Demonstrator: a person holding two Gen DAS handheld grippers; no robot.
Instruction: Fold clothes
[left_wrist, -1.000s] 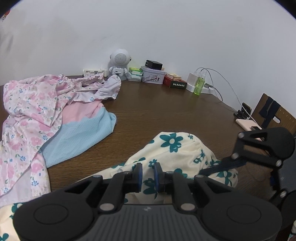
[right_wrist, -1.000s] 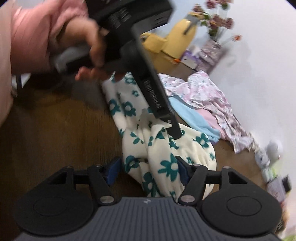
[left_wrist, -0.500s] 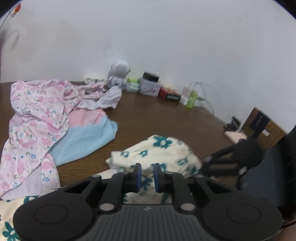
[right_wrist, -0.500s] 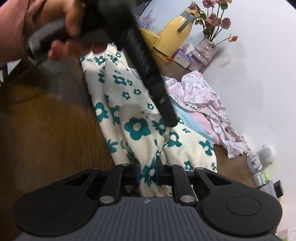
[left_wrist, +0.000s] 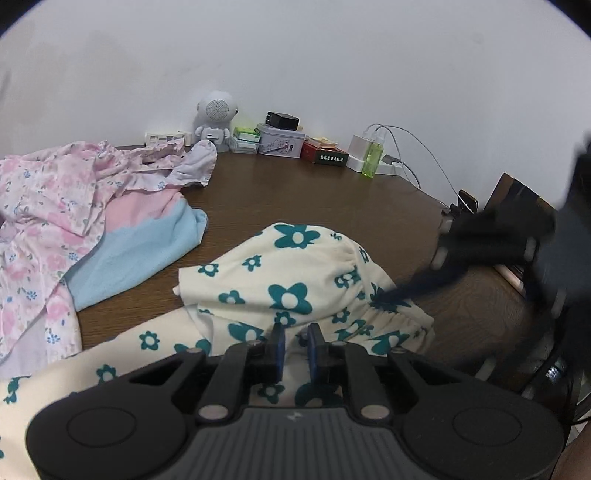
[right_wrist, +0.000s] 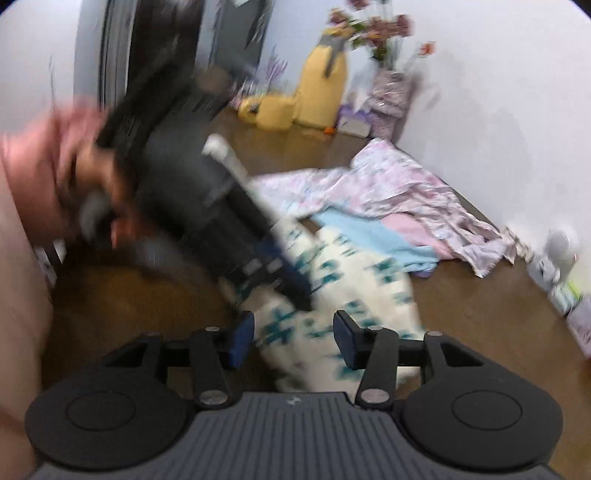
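Brown wood table (left_wrist: 306, 199), white wall (left_wrist: 295, 55) behind; gadgets (left_wrist: 280, 138) along edge.

I am in a lived-in home room: my brown wooden desk (left_wrist: 332, 206) holds crumpled clothes (left_wrist: 55, 206), phone chargers (left_wrist: 356, 146), a toy robot speaker (left_wrist: 216, 120) and flowers (right_wrist: 380, 29).

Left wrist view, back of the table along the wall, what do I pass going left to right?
White robot speaker → grey tin with a black charger on top → red box → green bottle.
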